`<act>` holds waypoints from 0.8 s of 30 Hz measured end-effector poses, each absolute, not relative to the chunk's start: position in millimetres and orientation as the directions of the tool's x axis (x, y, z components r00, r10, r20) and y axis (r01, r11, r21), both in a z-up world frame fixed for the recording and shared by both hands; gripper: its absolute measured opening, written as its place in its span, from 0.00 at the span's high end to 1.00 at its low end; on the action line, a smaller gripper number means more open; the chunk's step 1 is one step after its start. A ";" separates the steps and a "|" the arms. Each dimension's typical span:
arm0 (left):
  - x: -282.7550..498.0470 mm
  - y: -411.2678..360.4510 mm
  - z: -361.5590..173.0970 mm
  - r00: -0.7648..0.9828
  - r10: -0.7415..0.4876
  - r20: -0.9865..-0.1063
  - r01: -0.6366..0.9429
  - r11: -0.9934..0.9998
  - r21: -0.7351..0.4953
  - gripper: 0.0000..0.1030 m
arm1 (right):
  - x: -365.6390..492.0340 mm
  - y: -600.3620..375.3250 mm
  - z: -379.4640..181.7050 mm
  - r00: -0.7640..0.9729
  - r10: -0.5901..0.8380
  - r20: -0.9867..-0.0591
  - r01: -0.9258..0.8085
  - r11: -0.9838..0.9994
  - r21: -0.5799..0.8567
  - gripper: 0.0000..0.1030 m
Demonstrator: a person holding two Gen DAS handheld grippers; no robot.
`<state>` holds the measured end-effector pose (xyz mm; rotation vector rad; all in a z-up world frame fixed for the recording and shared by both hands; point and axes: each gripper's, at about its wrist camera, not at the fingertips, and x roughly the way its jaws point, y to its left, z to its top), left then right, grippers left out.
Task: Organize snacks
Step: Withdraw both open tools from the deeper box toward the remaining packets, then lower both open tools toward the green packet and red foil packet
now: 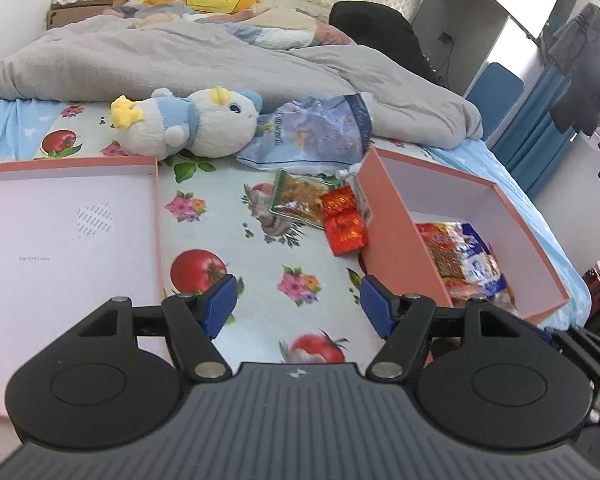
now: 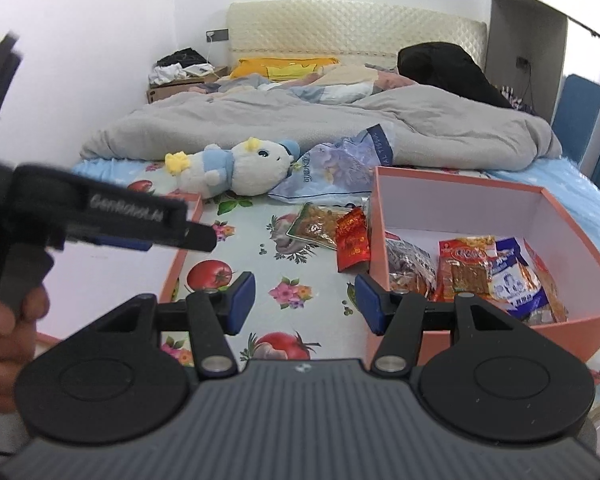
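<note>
Snacks are being sorted on a bed covered by a fruit-print sheet (image 1: 260, 280). The pink box (image 2: 580, 320) on the right already holds several snack packets (image 2: 468, 272); its lid (image 1: 60, 220) lies open-side-up on the left, nothing in it.

Two loose packets remain on the sheet, just beside the box's left wall: a red packet (image 1: 344, 220) and a clear-and-green packet (image 1: 296, 196), the red one overlapping the other's edge. A blue printed bag (image 1: 312, 136) and a plush toy (image 1: 188, 124) lie further back, near the grey duvet (image 1: 220, 60).

The left hand-held gripper (image 1: 298, 306) is seen with jaws apart and nothing between them, above the sheet short of the loose packets. The right hand-held gripper (image 2: 304, 300) is likewise spread and empty, near the box's near-left corner. The left tool's body and the hand (image 2: 4, 320) holding it are seen at the left edge of the right wrist view.

Step judged in hand: reach for a loose packet. The red packet is best taken first, since it sits on top and closest. Jaws should be lowered astride a raised edge or crimped end, not pressed flat onto the soft sheet, which would be pinched along with the foil. The box wall should be cleared on the lift, and the packet released low inside.
</note>
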<state>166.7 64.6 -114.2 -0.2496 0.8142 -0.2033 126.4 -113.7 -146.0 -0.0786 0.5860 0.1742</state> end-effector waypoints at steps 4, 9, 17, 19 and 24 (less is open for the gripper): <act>189.9 78.4 -124.3 0.667 -0.279 -0.691 0.079 0.949 -0.307 0.29 | 138.5 -97.3 -156.1 0.814 0.136 -0.564 -0.213 0.974 -0.073 0.45; 222.7 94.5 -141.6 0.664 -0.302 -0.684 0.068 0.935 -0.348 0.30 | 165.1 -77.4 -168.4 0.808 0.131 -0.575 -0.243 0.962 -0.122 0.45; 286.6 104.2 -174.2 0.624 -0.373 -0.687 0.101 0.910 -0.402 0.29 | 216.3 -56.4 -194.8 0.825 0.018 -0.565 -0.185 0.953 -0.240 0.45; 302.7 103.5 -182.5 0.615 -0.388 -0.687 0.108 0.904 -0.414 0.29 | 230.4 -53.0 -202.9 0.828 -0.011 -0.561 -0.168 0.950 -0.265 0.45; 347.0 98.2 -213.4 0.608 -0.406 -0.683 0.109 0.894 -0.434 0.31 | 256.9 -41.8 -228.1 0.855 -0.119 -0.505 -0.122 0.900 -0.418 0.51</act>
